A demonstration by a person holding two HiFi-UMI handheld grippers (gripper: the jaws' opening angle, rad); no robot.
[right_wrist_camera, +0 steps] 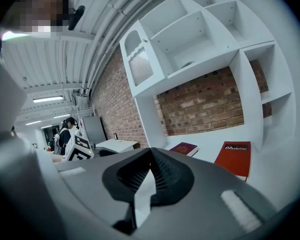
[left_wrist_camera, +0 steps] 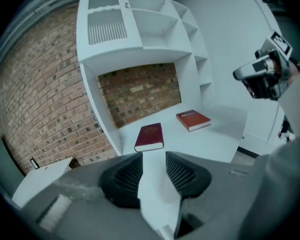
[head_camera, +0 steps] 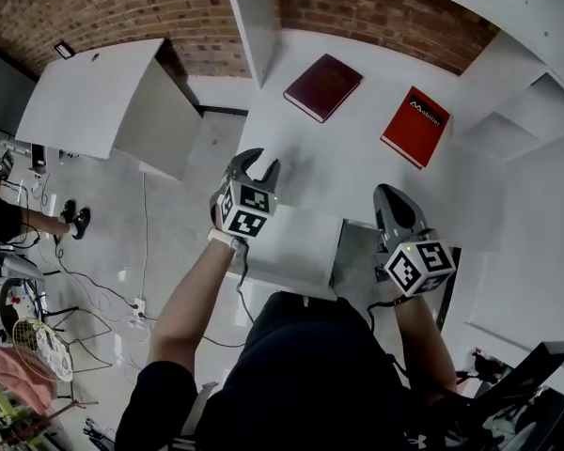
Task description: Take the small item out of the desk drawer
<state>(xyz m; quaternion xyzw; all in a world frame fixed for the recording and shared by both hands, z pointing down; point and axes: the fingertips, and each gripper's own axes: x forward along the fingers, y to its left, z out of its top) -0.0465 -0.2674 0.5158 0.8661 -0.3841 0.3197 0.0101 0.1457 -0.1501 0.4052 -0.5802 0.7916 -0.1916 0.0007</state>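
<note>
While left gripper (head_camera: 261,165) hangs above desk (head_camera: 357,163), jaws wide apart, empty, right gripper (head_camera: 391,195) has jaws closed tip to tip on nothing; small item in no view, drawer beneath grippers unclear; judged: item not yet grasped, retrieval left to do

The person wears a dark short-sleeved top (head_camera: 305,365) and white wristband (head_camera: 223,238); the grey left gripper (head_camera: 261,163) and right gripper (head_camera: 391,192) carry black-and-white marker cubes (head_camera: 244,209).
</note>
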